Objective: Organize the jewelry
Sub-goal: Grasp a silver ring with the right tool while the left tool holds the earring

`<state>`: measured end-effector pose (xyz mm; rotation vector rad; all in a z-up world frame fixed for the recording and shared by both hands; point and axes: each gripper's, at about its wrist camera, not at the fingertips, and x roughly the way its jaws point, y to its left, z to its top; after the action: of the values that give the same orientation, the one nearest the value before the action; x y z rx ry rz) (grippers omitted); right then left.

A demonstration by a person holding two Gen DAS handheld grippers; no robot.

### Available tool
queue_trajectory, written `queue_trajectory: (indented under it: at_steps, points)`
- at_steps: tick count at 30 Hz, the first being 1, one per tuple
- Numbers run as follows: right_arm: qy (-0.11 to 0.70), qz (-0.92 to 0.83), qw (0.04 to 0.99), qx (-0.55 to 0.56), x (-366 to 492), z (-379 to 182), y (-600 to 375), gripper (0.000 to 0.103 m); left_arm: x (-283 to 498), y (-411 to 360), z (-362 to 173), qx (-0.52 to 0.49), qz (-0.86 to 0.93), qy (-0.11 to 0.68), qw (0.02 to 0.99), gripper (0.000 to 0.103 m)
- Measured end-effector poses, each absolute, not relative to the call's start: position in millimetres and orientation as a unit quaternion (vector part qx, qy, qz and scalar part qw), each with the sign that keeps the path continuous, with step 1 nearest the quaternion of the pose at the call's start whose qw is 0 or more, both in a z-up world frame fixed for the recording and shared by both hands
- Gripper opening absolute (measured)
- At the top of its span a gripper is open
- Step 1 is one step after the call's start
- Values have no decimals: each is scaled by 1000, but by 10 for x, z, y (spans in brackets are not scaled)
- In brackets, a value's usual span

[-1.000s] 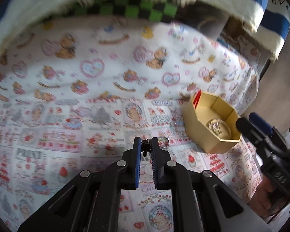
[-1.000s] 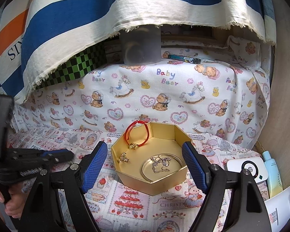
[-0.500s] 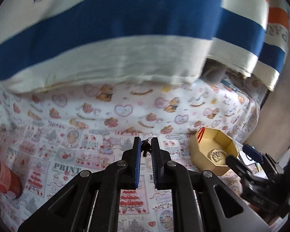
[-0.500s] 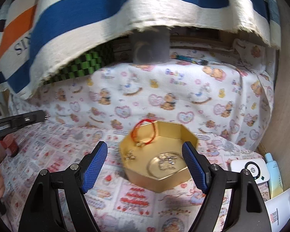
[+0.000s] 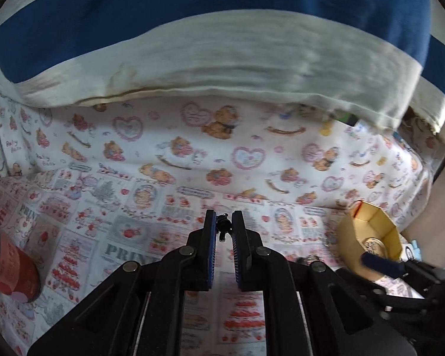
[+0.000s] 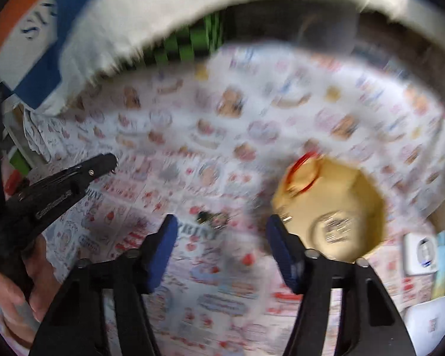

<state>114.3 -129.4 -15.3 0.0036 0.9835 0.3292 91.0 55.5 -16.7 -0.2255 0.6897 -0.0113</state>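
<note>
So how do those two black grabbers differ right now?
The left gripper is shut on a small dark trinket; the right gripper is open, its jaws having just been closing, with nothing between them. The left is lifted clear of the cloth; the right points down beside the gold box. Both are black with blue pads.

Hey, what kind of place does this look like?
Probably a home, maybe a bedroom or nursery corner: a teddy-bear print cotton cloth covers the surface, a blue-and-cream striped fabric hangs behind, and a gold octagonal cardboard jewelry box sits on it.
</note>
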Motion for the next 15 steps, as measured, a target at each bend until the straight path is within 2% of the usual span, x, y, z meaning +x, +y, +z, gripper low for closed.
queue_trajectory:
  at_steps: [6,7,9,15]
  points:
    - [503,131,854,-14,1362,-423,-1201,51,902,717,-138,-170,-28,354,919,9]
    - [507,127,853,-18,1382,-454,-1192,49,892,715,-122,-165,-24,351,921,9]
    - [509,121,852,-22,1422,-475,-1182,37,875,722,-93,-156,-13,346,925,9]
    - [503,110,855,-56,1474,-544,-1073,31,942,819,-188,-194,-24,380,904,9]
